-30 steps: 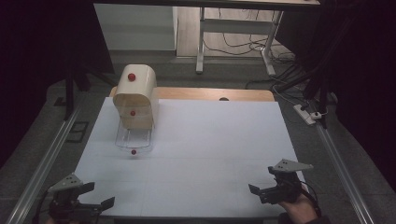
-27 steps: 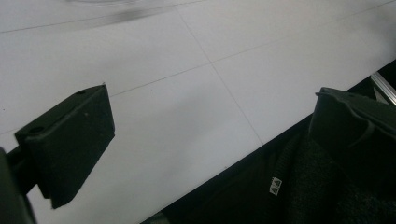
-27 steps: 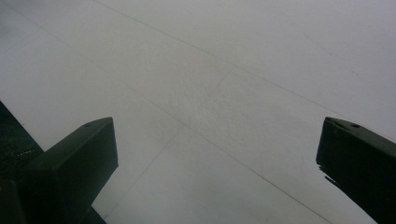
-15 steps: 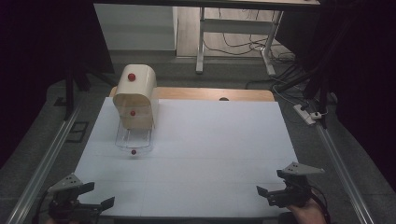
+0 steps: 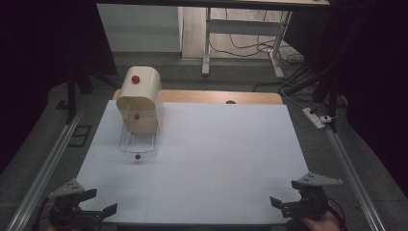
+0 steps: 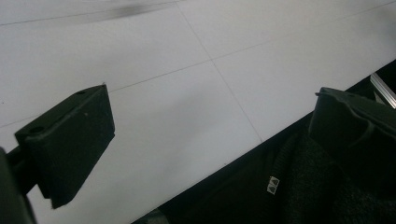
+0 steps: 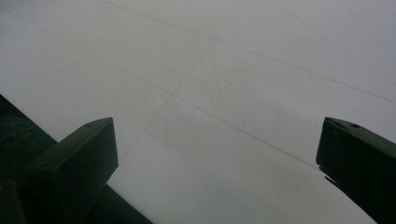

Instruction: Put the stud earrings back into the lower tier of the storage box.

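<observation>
- The bread box (image 5: pixel 139 98) stands upright at the far left; its long axis and clear tray (image 5: pixel 137 144) point toward the person.
- Left gripper (image 5: pixel 98 203) and right gripper (image 5: pixel 279 206) are both wide, holding nothing.

The room is dim; the white bench (image 5: pixel 216 159) is the brightest area in the high view, lit softly from above, while the surroundings sink into near black. Shadows are faint and diffuse. The high view is grainy and soft. In both gripper views the near jaws are dark and slightly blurred, the bench grey and even, without glare.
</observation>
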